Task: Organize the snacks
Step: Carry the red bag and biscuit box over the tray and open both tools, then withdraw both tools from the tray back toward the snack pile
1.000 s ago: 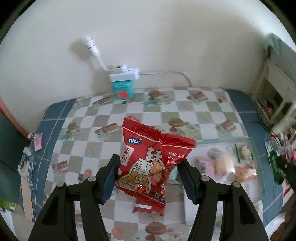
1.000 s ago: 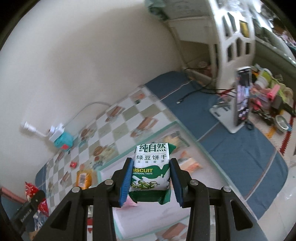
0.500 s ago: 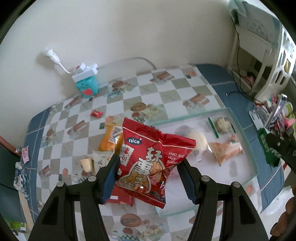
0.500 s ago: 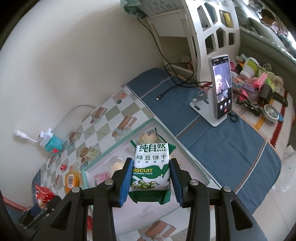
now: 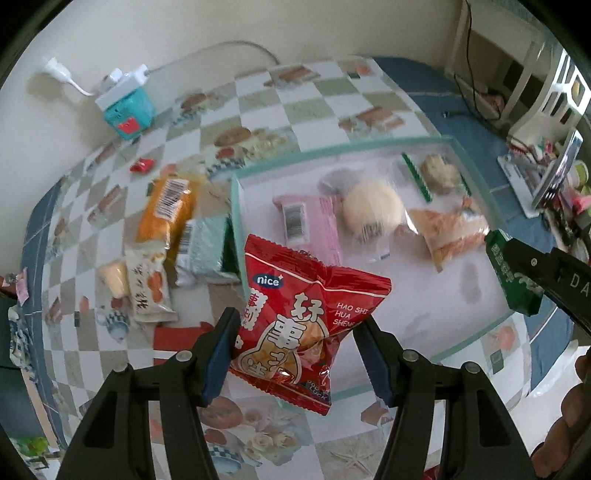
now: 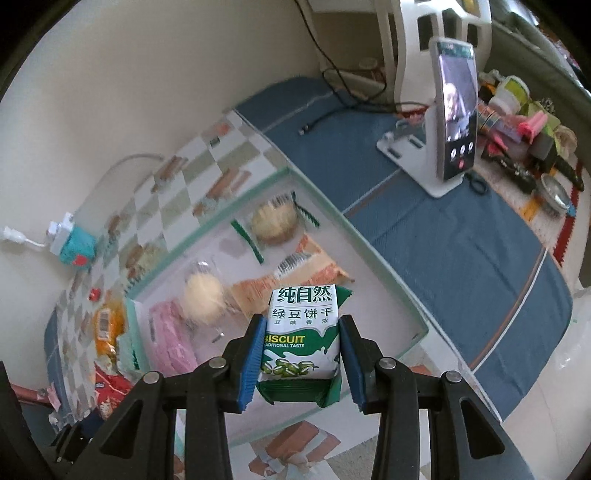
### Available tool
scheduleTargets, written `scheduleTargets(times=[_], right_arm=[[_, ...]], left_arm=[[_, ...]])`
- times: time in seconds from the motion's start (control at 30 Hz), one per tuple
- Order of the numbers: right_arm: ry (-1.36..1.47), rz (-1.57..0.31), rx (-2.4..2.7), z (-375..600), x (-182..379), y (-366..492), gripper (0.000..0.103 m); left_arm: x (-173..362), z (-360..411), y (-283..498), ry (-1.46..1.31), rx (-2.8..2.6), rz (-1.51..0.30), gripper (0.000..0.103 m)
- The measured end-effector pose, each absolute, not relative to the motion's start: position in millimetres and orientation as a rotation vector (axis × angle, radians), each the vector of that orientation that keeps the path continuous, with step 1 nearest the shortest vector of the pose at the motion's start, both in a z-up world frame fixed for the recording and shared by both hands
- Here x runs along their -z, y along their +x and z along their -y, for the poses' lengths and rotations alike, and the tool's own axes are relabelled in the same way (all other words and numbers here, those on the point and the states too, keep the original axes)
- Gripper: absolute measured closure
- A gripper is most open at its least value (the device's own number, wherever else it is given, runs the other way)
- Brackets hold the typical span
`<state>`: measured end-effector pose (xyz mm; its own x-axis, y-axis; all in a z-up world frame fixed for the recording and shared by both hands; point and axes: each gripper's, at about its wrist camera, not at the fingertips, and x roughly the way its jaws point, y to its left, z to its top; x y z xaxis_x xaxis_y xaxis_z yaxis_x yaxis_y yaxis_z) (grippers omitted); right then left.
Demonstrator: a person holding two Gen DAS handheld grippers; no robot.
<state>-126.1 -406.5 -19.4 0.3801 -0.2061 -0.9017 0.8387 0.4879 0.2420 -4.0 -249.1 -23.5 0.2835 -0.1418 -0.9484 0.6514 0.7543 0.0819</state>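
Loose packets point(image 5: 162, 221) lie on the checkered surface point(image 5: 314, 96) left of the tray point(image 5: 332, 151). The tray holds a pink packet point(image 5: 314, 221), round bun point(image 5: 373, 210) and orange packet point(image 5: 447, 232). Left gripper point(image 5: 295, 350) fingers clamp the red peanut bag point(image 5: 306, 325); right gripper point(image 6: 301, 354) fingers clamp the green biscuit pack point(image 6: 301, 332), both above the tray.

This was a lived-in home room. A checked, food-printed plastic cloth point(image 5: 303, 107) covered the counter against a plain cream wall point(image 5: 184, 29), with a white power strip point(image 5: 122, 79), a smartphone on a white stand point(image 6: 454, 110) and cluttered household oddments point(image 6: 524, 129).
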Motion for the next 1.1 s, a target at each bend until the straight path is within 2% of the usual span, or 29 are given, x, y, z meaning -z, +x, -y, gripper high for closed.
scheduleTargets(times=[0.5, 0.57, 0.6, 0.7, 0.77, 0.9, 1.1], right_arm=[[0.799, -1.052, 0.753, 402.3, 48.5, -114.1, 0.06], [0.8, -1.05, 0.756, 403.0, 48.0, -114.5, 0.059], [0.801, -1.047, 0.757, 403.8, 47.6, -112.8, 0.059], [0.803, -1.039, 0.759, 404.3, 45.1, -114.0, 0.054], [0.803, -1.036, 0.763, 404.6, 44.0, -114.1, 0.047], [0.795, -1.026, 0.765, 403.6, 39.7, -113.7, 0.046], [0.779, -1.027, 0.75, 398.7, 37.9, -108.1, 0.035]], left_arm=[[46.0, 260.1, -12.2, 0.569, 0.564, -1.208, 0.038], [47.1, 260.2, -12.3, 0.571, 0.564, -1.211, 0.034], [47.3, 260.1, -12.3, 0.571, 0.563, -1.212, 0.029], [46.3, 259.5, -11.7, 0.568, 0.566, -1.213, 0.026], [44.8, 257.7, -10.3, 0.558, 0.566, -1.211, 0.026], [40.2, 248.8, -2.9, 0.519, 0.546, -1.218, 0.023], [30.7, 216.9, 24.2, 0.407, 0.458, -1.226, 0.022]])
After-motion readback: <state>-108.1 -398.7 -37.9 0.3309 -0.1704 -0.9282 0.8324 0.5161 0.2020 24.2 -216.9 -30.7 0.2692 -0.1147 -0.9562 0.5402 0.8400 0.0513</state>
